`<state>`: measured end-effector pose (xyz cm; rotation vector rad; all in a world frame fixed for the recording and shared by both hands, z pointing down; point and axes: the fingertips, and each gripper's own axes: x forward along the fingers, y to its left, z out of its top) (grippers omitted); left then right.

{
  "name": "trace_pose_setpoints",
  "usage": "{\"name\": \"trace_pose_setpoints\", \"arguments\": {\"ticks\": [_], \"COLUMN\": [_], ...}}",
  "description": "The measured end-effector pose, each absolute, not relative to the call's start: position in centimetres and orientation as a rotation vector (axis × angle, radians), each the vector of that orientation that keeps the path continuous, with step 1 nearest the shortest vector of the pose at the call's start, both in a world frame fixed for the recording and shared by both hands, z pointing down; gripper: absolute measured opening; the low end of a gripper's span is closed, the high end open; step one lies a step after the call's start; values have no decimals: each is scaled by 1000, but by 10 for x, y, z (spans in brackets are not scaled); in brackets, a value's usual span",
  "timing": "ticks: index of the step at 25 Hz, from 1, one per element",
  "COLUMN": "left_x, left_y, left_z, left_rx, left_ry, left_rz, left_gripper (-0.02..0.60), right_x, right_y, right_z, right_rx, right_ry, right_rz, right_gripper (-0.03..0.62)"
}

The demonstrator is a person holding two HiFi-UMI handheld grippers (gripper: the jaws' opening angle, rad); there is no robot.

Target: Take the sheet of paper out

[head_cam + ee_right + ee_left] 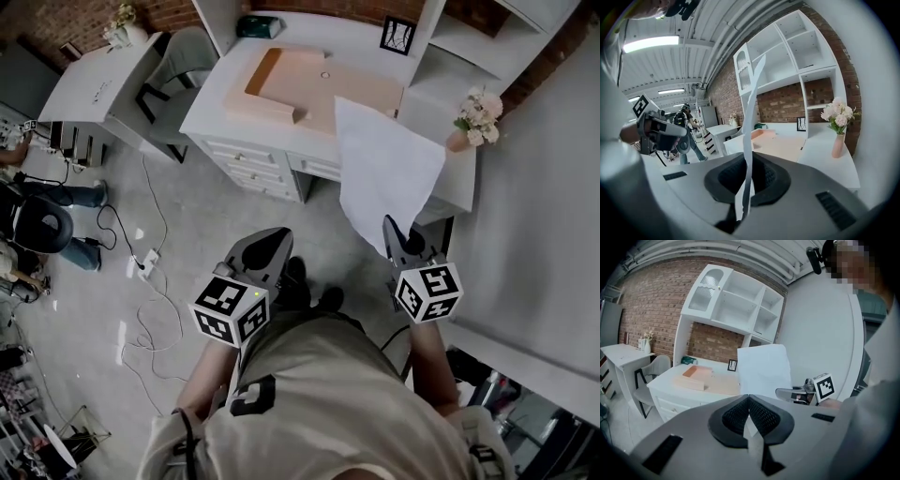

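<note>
The white sheet of paper (386,169) hangs in the air in front of the white desk (225,112), its lower edge pinched by my right gripper (397,228), which is shut on it. In the right gripper view the sheet (752,103) stands edge-on, rising from between the pads of that gripper (749,159). My left gripper (274,240) is off to the left over the floor, shut with nothing in it. In the left gripper view its jaws (748,398) meet at the tip, and the paper (764,369) and the right gripper (794,393) show beyond them.
A peach-coloured open folder (314,89) lies on the desk, with a small picture frame (397,35) behind it and a vase of flowers (476,117) at the right end. A grey chair (178,66) and a second table (94,84) stand to the left. Cables (150,281) trail over the floor.
</note>
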<state>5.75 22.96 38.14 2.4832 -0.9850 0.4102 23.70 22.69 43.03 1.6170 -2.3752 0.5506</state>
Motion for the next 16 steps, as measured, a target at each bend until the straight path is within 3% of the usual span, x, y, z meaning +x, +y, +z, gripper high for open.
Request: {"name": "trace_pose_setpoints", "arguments": {"ticks": [16], "left_x": [23], "left_y": [161], "left_z": [371], "left_rx": [2508], "left_ry": [-1013], "left_rz": [326], "left_gripper": [17], "right_x": [207], "right_y": [164], "right_z": [413], "right_rx": [1580], "right_ry": [-2368], "right_rz": [459], "right_gripper": [26]}}
